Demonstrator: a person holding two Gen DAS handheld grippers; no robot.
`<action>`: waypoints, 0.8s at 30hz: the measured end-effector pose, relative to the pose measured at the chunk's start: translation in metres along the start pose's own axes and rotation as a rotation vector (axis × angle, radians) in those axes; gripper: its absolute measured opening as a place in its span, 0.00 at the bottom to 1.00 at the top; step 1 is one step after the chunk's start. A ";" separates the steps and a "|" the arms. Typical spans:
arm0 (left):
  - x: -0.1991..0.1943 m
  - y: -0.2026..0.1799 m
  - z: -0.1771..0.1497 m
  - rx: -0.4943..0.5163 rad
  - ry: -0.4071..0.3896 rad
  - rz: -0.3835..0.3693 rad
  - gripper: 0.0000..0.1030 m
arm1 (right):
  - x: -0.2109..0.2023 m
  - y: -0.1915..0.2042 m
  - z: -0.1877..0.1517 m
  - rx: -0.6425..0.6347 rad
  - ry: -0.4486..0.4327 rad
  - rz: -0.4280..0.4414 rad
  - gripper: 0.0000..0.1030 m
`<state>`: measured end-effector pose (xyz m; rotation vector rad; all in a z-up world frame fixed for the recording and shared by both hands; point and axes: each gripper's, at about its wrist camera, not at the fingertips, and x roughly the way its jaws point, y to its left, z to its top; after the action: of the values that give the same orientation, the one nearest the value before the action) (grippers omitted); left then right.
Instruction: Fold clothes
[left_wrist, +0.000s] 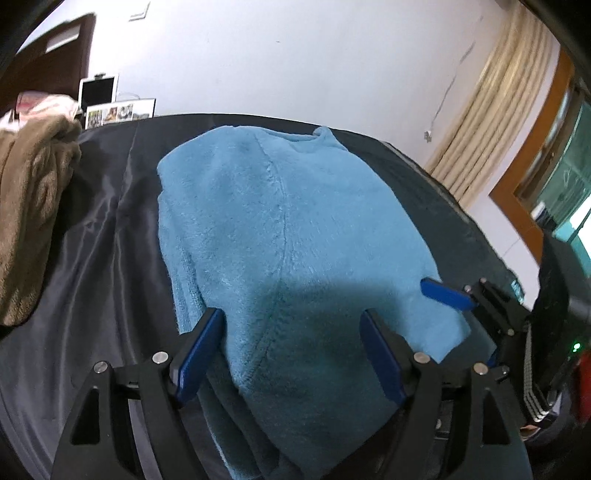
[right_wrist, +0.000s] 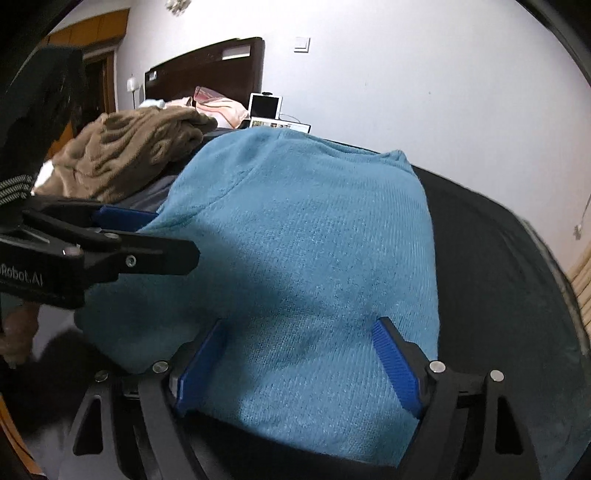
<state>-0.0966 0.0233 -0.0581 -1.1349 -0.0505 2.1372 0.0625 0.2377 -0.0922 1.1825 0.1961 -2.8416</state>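
Note:
A blue fleece sweater (left_wrist: 280, 221) lies flat on the dark sheet (left_wrist: 110, 229), its collar at the far end and its sides folded inward. My left gripper (left_wrist: 291, 325) is open over the sweater's near hem, its blue pads on either side of the fabric. My right gripper (right_wrist: 299, 332) is open too, over the near right part of the sweater (right_wrist: 314, 240). The right gripper also shows in the left wrist view (left_wrist: 458, 299), at the sweater's right corner. The left gripper shows in the right wrist view (right_wrist: 122, 221), at the sweater's left edge.
A crumpled brown fleece garment (left_wrist: 33, 206) lies on the left of the bed, also in the right wrist view (right_wrist: 129, 155). A tablet and photo frame (left_wrist: 107, 103) stand at the far edge by the white wall. Curtains (left_wrist: 491, 110) hang at the right.

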 end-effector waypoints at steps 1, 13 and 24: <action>-0.002 0.002 0.002 -0.011 -0.004 0.001 0.78 | -0.003 -0.002 -0.001 0.008 -0.002 0.011 0.81; 0.005 0.017 0.052 -0.102 0.001 0.118 0.82 | -0.024 -0.088 0.028 0.254 -0.070 0.137 0.82; 0.036 0.051 0.052 -0.251 0.090 0.006 0.82 | 0.047 -0.148 0.041 0.462 0.055 0.368 0.83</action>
<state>-0.1769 0.0210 -0.0686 -1.3748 -0.2810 2.1252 -0.0144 0.3788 -0.0832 1.2070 -0.6415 -2.5925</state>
